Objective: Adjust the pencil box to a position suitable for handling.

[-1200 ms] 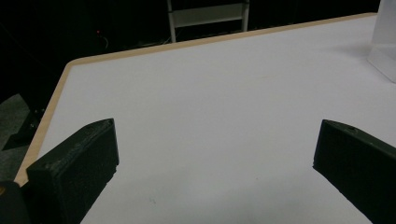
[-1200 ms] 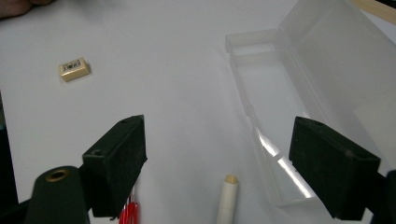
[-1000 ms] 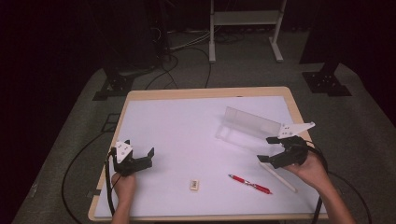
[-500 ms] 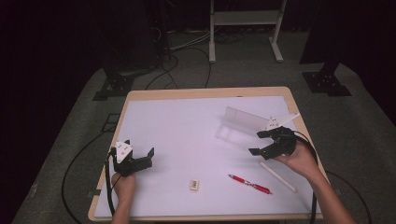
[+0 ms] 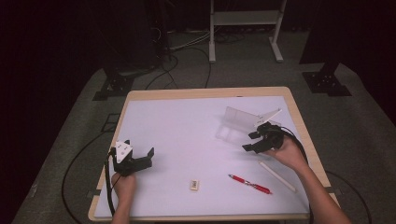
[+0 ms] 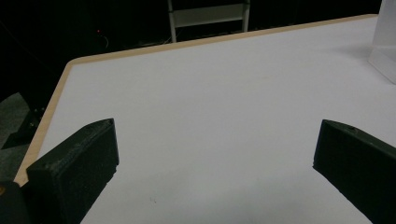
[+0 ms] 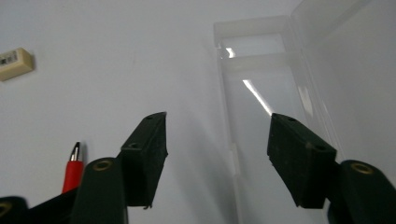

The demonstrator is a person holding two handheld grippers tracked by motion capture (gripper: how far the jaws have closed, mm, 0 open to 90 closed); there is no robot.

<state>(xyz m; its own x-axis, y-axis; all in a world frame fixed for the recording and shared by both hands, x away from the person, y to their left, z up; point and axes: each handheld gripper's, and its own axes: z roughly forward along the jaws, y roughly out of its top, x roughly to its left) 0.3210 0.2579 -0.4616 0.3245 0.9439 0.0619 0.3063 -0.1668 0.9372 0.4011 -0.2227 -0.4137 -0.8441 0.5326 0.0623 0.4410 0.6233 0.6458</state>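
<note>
Black left gripper (image 5: 150,155) sits low at the left side of the big white table (image 5: 177,130), held in the person's left hand (image 5: 123,184). Its jaws stand wide open with nothing between them. In the left gripper view they frame bare white table top, and the table's wooden edge runs behind.

Near the front, in the middle, lies a small cream eraser (image 5: 194,185). To its right lies a red pen (image 5: 250,184), and a thin white stick (image 5: 277,177) lies just past that, by the right hand (image 5: 287,154).

Farther right and back sits the clear plastic box (image 5: 233,127) with its lid standing up open. It rests on the table, right of the middle. The black right gripper (image 5: 250,141) hangs just beside the box's right front end. Its jaws have just been closing but are partly open now. In the right gripper view the box's near wall (image 7: 229,135) lies between them, and they do not press on it.
</note>
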